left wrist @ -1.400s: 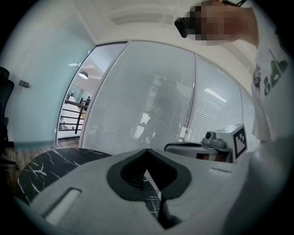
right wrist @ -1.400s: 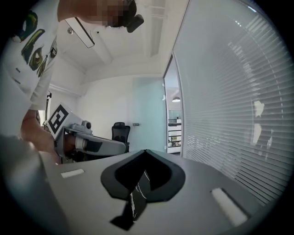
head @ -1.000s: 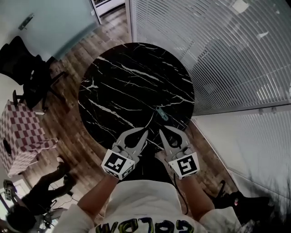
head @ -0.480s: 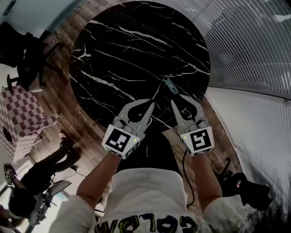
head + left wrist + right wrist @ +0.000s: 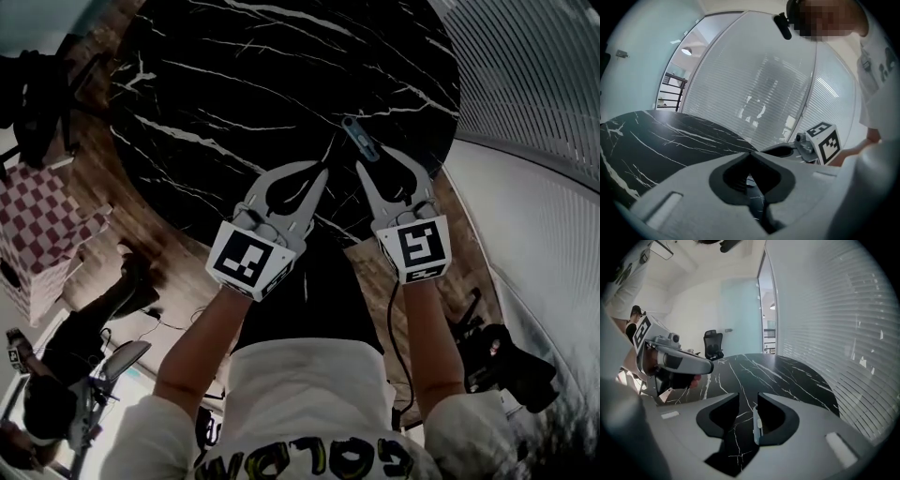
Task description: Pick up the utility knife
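Observation:
The utility knife (image 5: pixel 358 137), slim and grey, lies on the black marble round table (image 5: pixel 234 84) near its right front edge. My right gripper (image 5: pixel 382 161) hovers just short of the knife's near end; its jaws are opening and nothing is pressed between them. In the right gripper view the knife (image 5: pixel 756 423) shows as a pale strip in the gap, close along the right-hand jaw of my right gripper (image 5: pixel 748 395). My left gripper (image 5: pixel 323 171) is beside it to the left, shut and empty, with its tips meeting in the left gripper view (image 5: pixel 751 154).
A slatted blind wall (image 5: pixel 534 84) runs close along the table's right side. To the left stand a checkered box (image 5: pixel 37 234) and an office chair (image 5: pixel 37 103). A seated person (image 5: pixel 56 384) is at the lower left, and a dark bag (image 5: pixel 506 361) lies on the floor.
Both grippers have come down and forward toward the knife, with the table looming larger in the head view. The right gripper's jaws have spread apart; the left's stay together.

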The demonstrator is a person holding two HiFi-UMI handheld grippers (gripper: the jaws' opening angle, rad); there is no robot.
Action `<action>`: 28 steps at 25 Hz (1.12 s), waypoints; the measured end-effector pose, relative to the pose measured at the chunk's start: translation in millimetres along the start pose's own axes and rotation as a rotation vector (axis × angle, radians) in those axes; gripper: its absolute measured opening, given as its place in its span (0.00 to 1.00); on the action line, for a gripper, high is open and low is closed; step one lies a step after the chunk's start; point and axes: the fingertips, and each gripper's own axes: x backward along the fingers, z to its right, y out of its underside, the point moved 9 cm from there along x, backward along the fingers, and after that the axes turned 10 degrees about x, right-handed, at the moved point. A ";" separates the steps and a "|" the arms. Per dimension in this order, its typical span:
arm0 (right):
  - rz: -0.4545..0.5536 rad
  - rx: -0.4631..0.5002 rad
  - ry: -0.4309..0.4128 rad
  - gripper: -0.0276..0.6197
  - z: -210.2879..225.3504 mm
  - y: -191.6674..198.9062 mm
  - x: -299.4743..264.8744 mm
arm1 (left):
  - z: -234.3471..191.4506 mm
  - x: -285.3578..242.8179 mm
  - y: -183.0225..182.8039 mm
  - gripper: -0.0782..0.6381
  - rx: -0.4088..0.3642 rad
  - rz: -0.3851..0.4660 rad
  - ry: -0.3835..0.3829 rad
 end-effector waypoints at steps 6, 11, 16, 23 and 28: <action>-0.113 -0.007 -0.030 0.29 7.5 31.1 -31.1 | -20.2 -23.7 19.1 0.12 0.016 -0.023 0.001; -0.173 -0.003 -0.032 0.31 12.0 49.6 -47.0 | -31.5 -34.6 32.2 0.12 0.025 -0.035 0.000; -0.218 0.004 -0.051 0.31 12.8 64.4 -58.3 | -38.6 -40.0 44.6 0.12 0.039 -0.045 -0.008; -0.260 -0.007 -0.054 0.32 11.7 81.6 -67.7 | -39.3 -38.3 54.6 0.12 0.055 -0.045 -0.012; -0.252 -0.005 -0.045 0.26 11.9 80.7 -68.0 | -41.2 -29.9 56.8 0.12 0.062 -0.054 -0.024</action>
